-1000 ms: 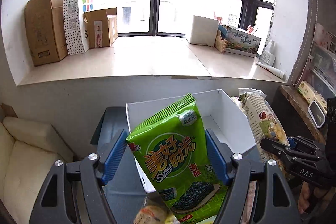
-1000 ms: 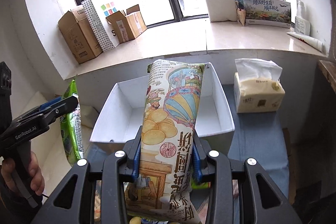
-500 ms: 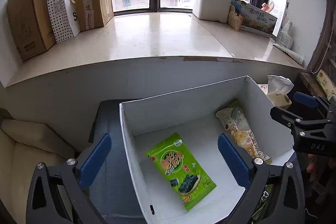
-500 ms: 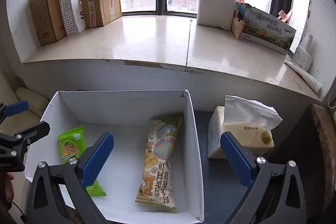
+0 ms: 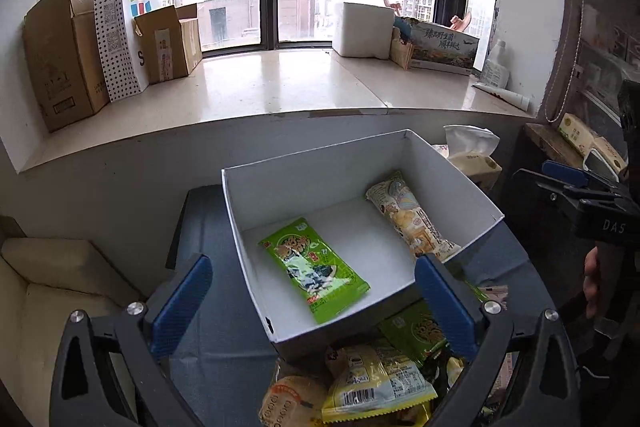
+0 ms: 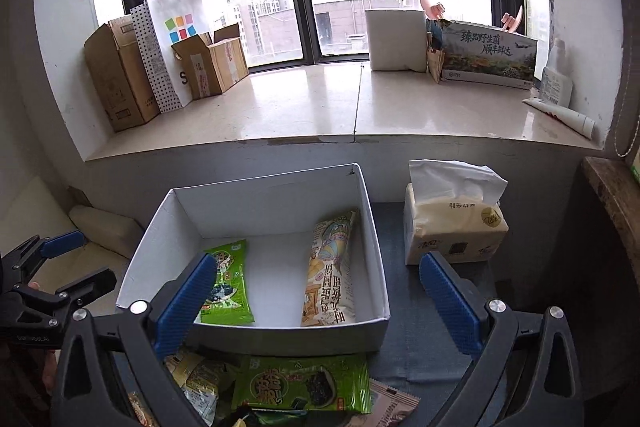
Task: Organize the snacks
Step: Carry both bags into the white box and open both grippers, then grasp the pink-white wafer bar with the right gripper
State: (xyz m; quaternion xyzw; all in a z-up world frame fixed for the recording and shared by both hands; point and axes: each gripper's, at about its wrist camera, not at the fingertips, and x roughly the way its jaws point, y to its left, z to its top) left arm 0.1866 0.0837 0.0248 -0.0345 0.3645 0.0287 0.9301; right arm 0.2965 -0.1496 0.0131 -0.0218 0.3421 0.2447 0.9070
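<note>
A white open box (image 5: 304,171) (image 6: 264,187) stands on the dark blue cloth. A green seaweed snack bag (image 5: 314,269) (image 6: 228,285) lies flat inside on the left. A long cream chip bag (image 5: 412,217) (image 6: 330,269) lies inside on the right. My left gripper (image 5: 312,303) is open and empty, above the box's near edge. My right gripper (image 6: 320,301) is open and empty, also above the near edge. Loose snack bags (image 5: 372,383) lie in front of the box, among them another green seaweed bag (image 6: 300,383).
A tissue pack (image 6: 452,223) (image 5: 472,155) stands right of the box. The window ledge (image 6: 352,107) behind holds cardboard boxes (image 6: 120,83), a dotted paper bag (image 6: 168,43) and a white box (image 6: 396,39). A cream cushion (image 5: 48,291) lies at left.
Both grippers let go of their bags into the box, opened wide, and have since drawn back and lowered, bringing the loose snack pile into view.
</note>
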